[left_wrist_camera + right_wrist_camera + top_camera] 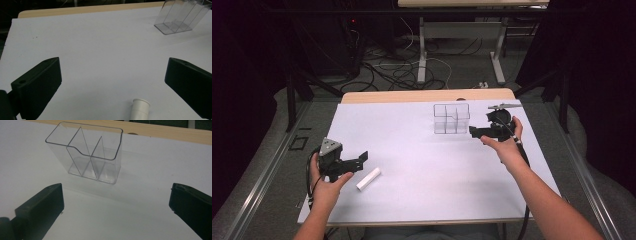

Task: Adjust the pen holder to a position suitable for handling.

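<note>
A clear plastic organiser point(451, 118) with several compartments stands upright on the white sheet at the back right; it is empty point(90, 155) and also appears far off point(180, 17). A white tube point(368, 178) lies flat near the front left, its open end point(140, 107) just below the jaws of my left gripper point(362, 159). That gripper point(113, 85) is open, hovering just left of the tube with nothing in it. My right gripper point(474, 131) is open too point(116, 205), aimed at the organiser from its right, a short gap away.
The white sheet point(412, 150) covers a wooden table whose far edge point(427, 95) shows bare wood. Beyond it are table legs point(422, 55) and loose cables point(397, 70) on the floor. Dark curtains flank both sides.
</note>
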A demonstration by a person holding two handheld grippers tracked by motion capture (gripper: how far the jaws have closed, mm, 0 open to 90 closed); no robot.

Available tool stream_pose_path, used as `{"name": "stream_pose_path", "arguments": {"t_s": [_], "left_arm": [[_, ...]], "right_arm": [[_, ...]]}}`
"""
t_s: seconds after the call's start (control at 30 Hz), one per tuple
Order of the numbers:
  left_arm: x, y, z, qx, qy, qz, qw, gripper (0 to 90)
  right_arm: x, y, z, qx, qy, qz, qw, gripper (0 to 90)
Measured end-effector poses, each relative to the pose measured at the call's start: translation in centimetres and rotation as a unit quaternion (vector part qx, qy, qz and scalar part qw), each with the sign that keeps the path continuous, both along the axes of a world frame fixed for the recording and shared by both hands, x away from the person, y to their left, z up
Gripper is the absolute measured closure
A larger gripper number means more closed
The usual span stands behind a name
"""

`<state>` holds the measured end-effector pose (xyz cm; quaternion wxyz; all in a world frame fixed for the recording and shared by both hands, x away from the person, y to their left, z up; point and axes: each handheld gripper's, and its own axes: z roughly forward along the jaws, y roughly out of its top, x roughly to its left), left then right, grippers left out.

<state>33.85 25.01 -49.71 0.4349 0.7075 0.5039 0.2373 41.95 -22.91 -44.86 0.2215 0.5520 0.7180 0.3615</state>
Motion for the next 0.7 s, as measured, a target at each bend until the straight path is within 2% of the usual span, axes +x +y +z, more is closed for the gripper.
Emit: {"name": "stream_pose_path", "arguments": {"t_s": [0.13, 0.3, 0.4, 0.47, 0.57, 0.7], "left_arm": [[0.0, 0.0, -0.1, 0.001, 0.003, 0.001, 1.0, 0.8], [-0.3, 0.1, -0.1, 0.007, 0.005, 0.021, 0.9997, 0.8], [-0.2, 0.4, -0.2, -0.005, 0.011, 0.025, 0.9996, 0.8], [-0.1, 0.6, -0.4, -0.013, 0.021, 0.027, 0.9993, 0.8], [-0.1, 0.7, -0.4, -0.02, 0.021, 0.03, 0.9991, 0.8], [-0.1, 0.9, -0.5, -0.024, 0.021, 0.033, 0.999, 0.8]], "right_arm": [[0.8, 0.6, 0.7, -0.011, 0.0, 0.008, 0.9999, 0.0], [1.9, 1.4, 1.4, -0.018, 0.004, 0.014, 0.9997, 0.0], [2.3, 1.8, 1.7, -0.021, 0.004, 0.015, 0.9997, 1.5], [3.1, 2.3, 2.1, -0.031, 0.004, 0.011, 0.9994, 6.9], [3.9, 2.6, 2.3, -0.038, 0.015, 0.002, 0.9992, 15.7], [4.6, 2.8, 2.5, -0.038, 0.023, -0.003, 0.999, 19.6]]}}
